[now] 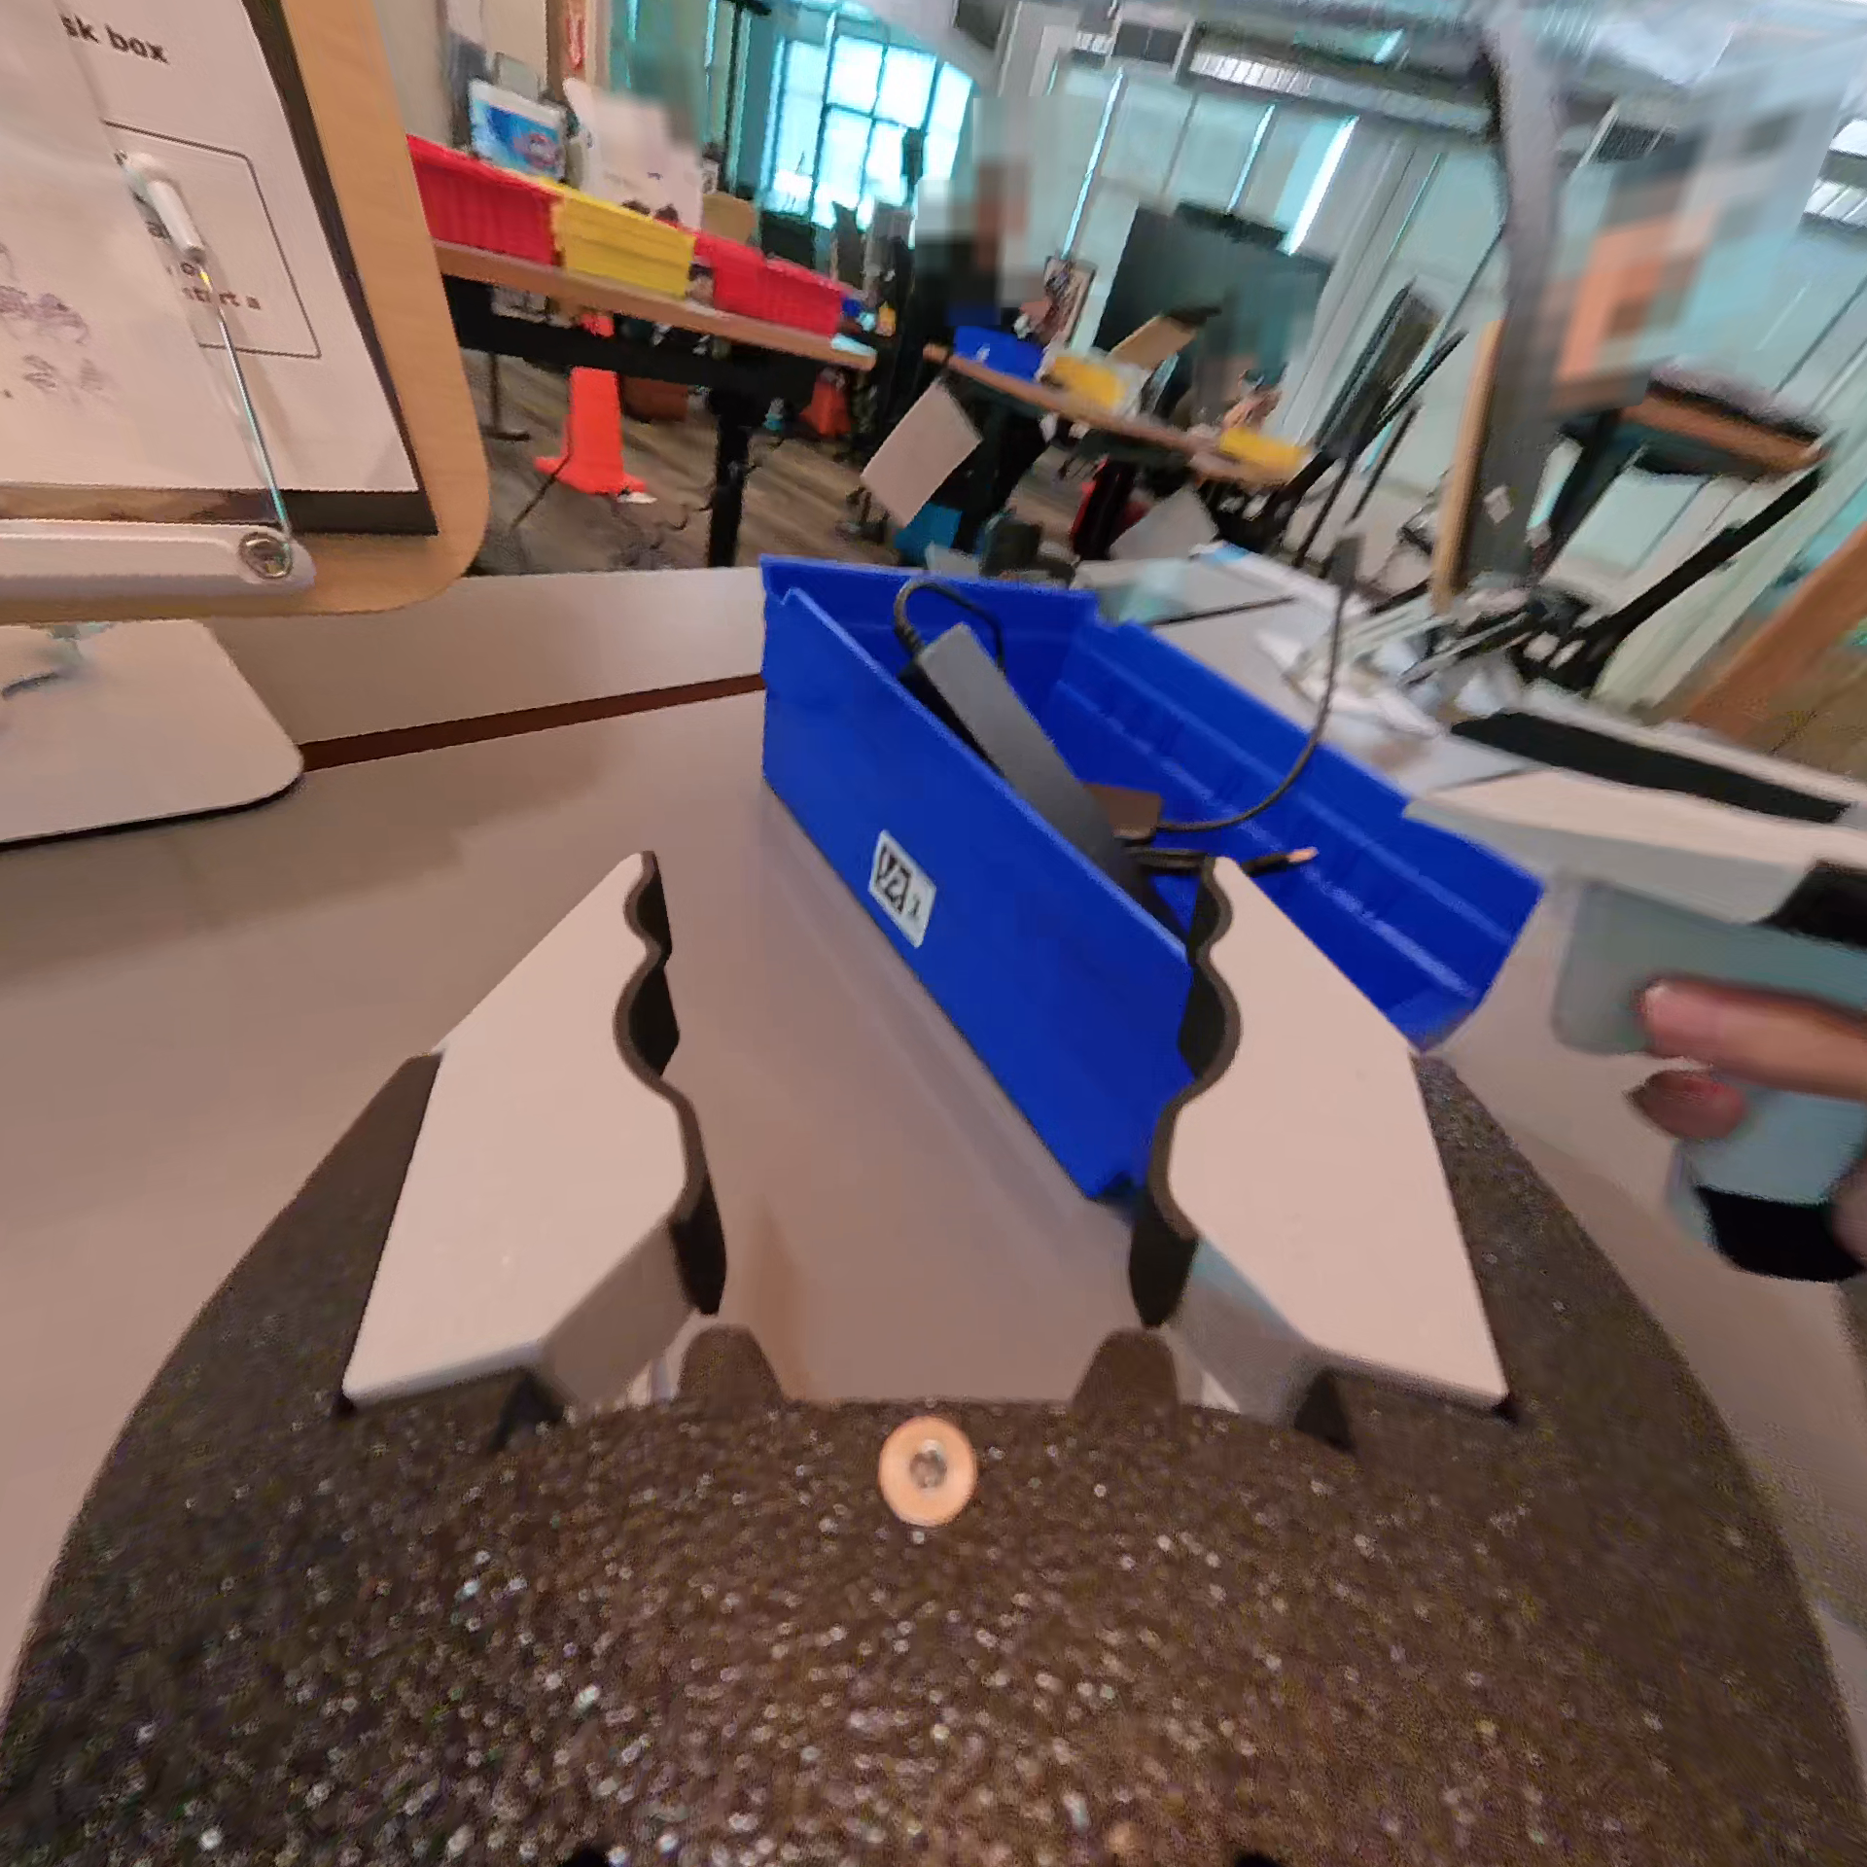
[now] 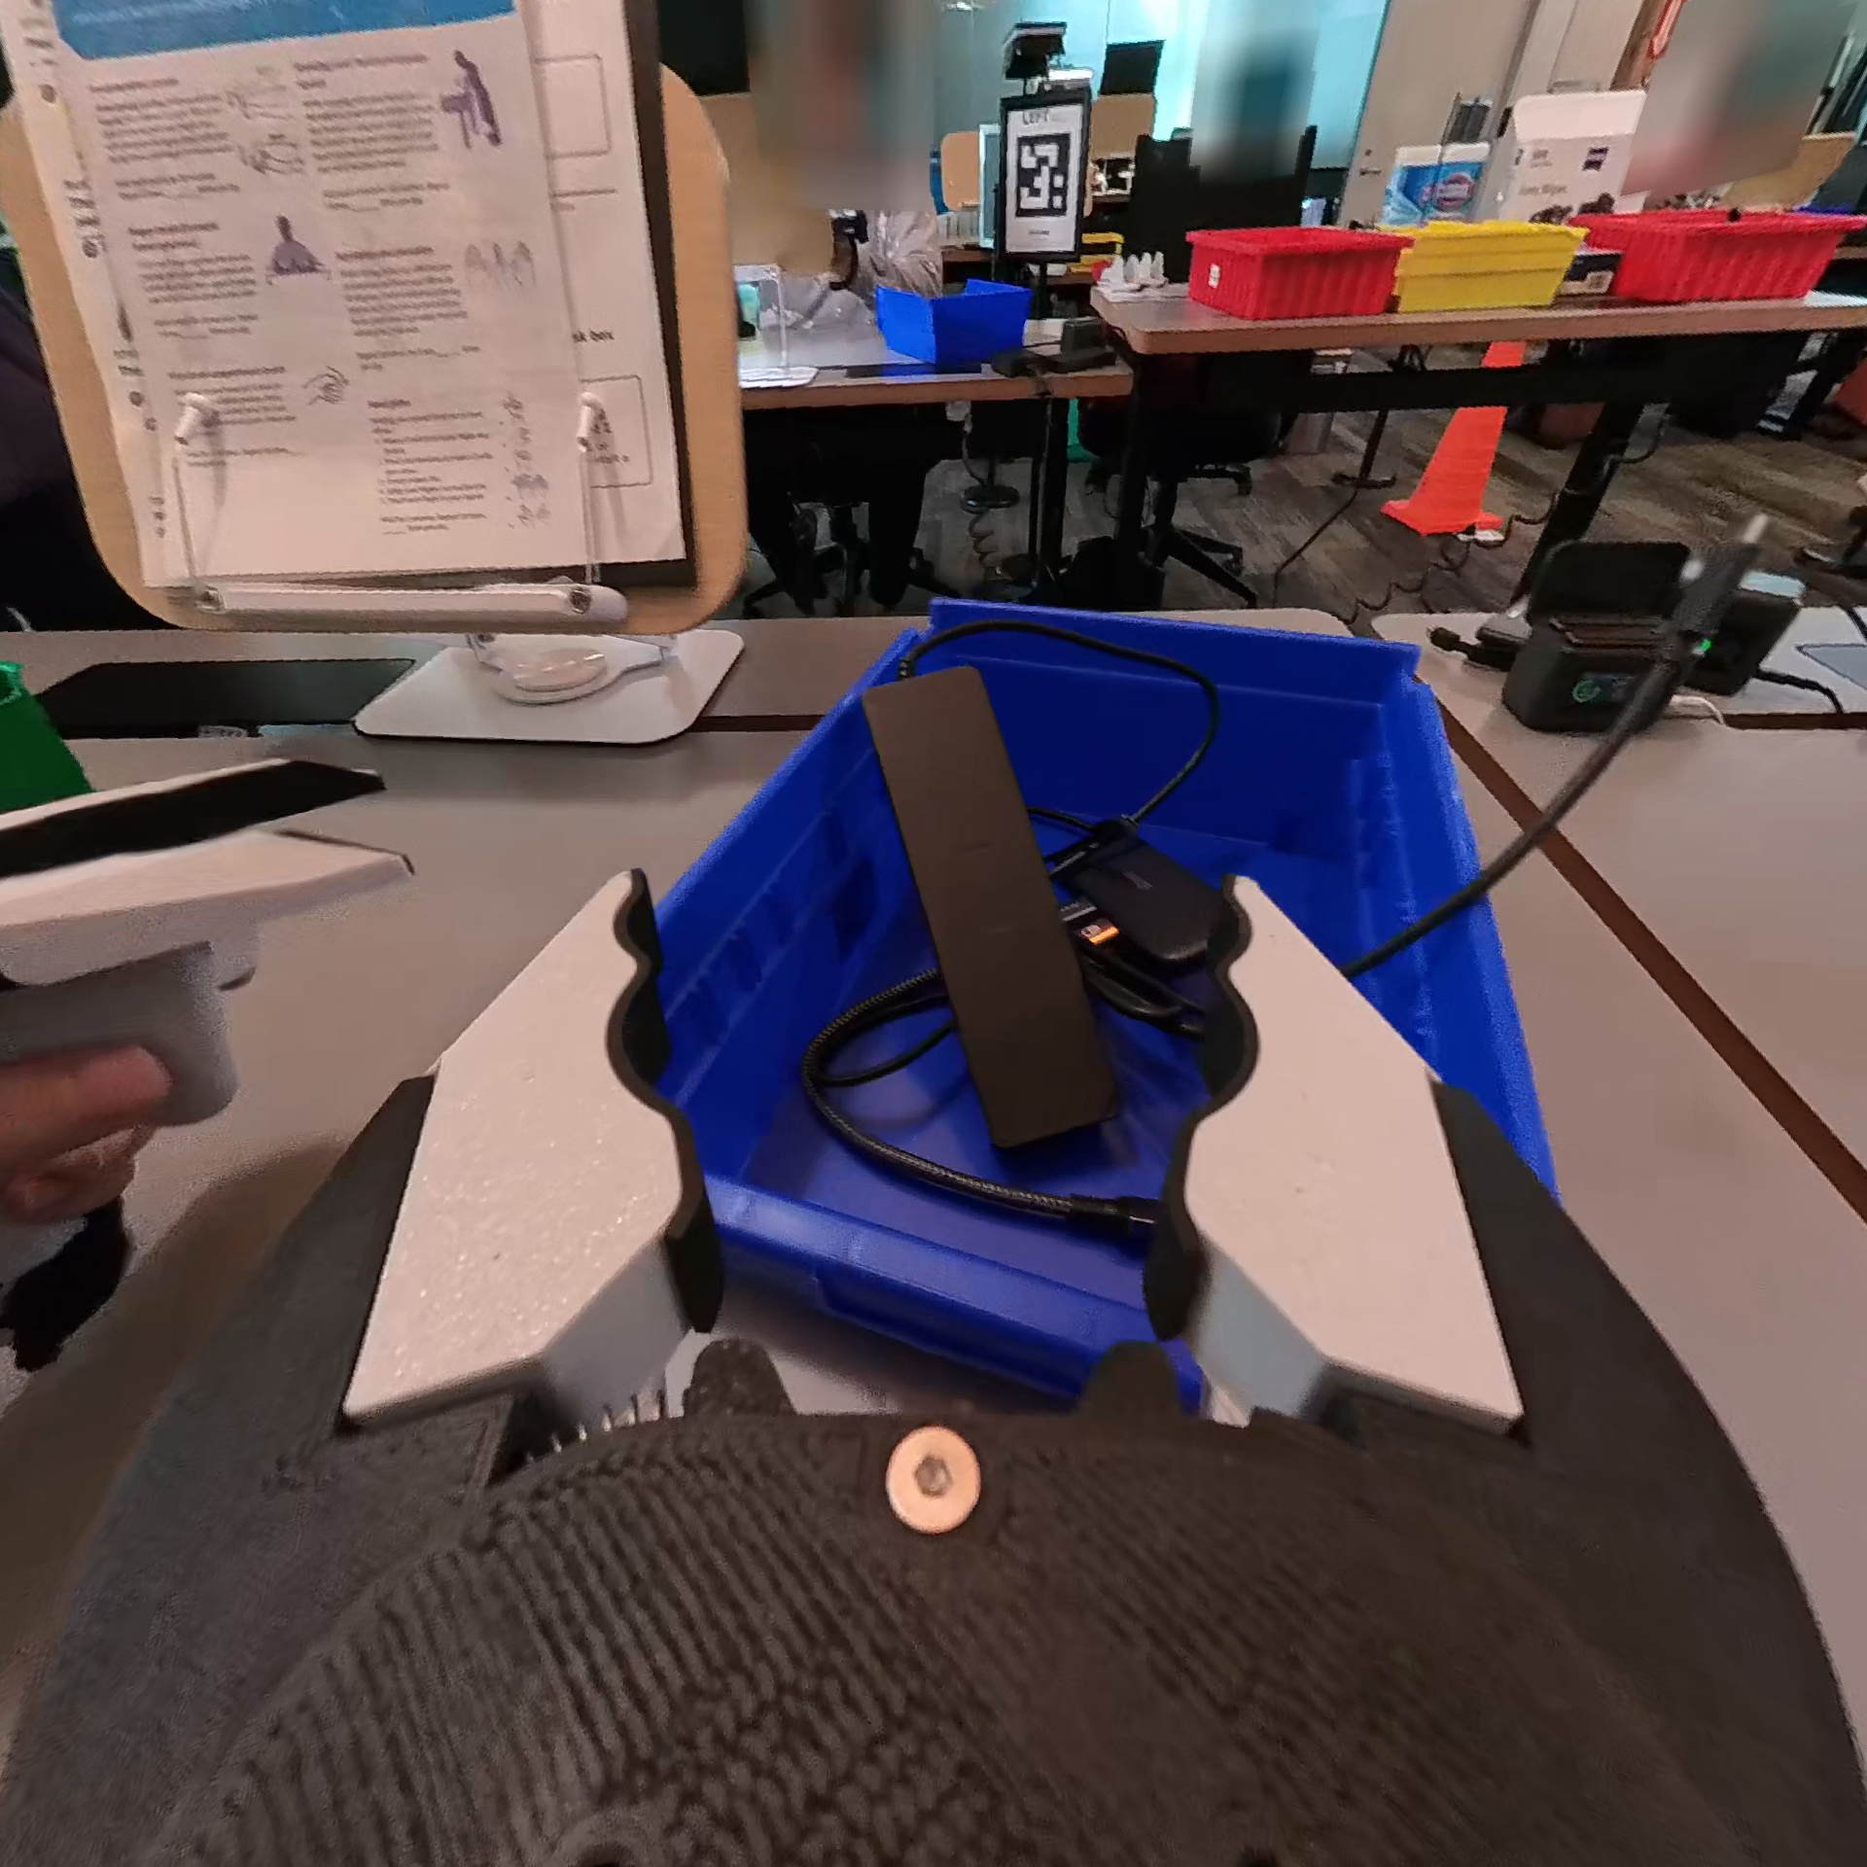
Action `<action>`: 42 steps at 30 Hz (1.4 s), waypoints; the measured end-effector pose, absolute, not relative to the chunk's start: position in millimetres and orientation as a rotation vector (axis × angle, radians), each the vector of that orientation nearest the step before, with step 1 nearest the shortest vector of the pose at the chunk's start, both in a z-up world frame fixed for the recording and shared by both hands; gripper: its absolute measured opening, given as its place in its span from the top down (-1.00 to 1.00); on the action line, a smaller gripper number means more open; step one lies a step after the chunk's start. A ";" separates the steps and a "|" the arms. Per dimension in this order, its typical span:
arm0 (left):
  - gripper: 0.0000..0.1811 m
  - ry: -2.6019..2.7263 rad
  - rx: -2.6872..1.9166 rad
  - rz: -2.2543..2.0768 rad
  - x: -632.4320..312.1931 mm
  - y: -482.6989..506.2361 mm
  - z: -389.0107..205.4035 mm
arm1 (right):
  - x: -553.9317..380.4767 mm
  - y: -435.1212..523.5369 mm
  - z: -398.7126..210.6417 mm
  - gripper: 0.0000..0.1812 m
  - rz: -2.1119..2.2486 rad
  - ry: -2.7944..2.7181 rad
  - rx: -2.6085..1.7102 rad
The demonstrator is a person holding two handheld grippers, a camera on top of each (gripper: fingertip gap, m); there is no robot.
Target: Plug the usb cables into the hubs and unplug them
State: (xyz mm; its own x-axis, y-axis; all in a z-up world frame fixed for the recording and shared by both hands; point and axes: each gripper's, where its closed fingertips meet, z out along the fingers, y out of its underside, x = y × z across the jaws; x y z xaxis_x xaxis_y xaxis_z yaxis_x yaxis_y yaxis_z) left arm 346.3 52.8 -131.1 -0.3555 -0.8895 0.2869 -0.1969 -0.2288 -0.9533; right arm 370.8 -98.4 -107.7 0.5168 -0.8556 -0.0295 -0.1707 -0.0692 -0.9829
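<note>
A blue bin point(image 2: 1414, 909) stands on the grey table. In it a long black hub point(image 2: 985, 909) leans on end, with a smaller black hub point(image 2: 1152, 899) and coiled black cables point(image 2: 909, 1142) beside it. One cable point(image 2: 1515, 859) rises over the bin's right wall with its plug in the air. My right gripper point(image 2: 935, 1020) is open over the bin's near end, empty. My left gripper point(image 1: 935, 1010) is open and empty, left of the bin point(image 1: 1010, 960). The long hub point(image 1: 1020, 748) shows there too.
A document stand point(image 2: 384, 333) with printed sheets stands at the back left on a white base point(image 2: 566, 697). A black charger box point(image 2: 1606, 657) sits on the adjoining table at right. The other hand-held gripper point(image 1: 1717, 970) shows at the right edge of the left wrist view.
</note>
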 end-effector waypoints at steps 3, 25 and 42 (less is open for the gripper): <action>-0.11 1.450 -1.306 -1.812 341.5 54.3 -116.7 | 367.3 -84.9 -102.8 -0.20 -0.684 0.882 -1.555; -0.16 1.364 -1.307 -1.553 348.9 98.0 -134.8 | 380.4 -31.9 -116.9 -0.23 -0.583 0.837 -1.563; -0.17 1.377 -1.352 -1.559 350.0 100.3 -142.7 | 371.5 -33.7 -118.9 -0.26 -0.642 0.806 -1.602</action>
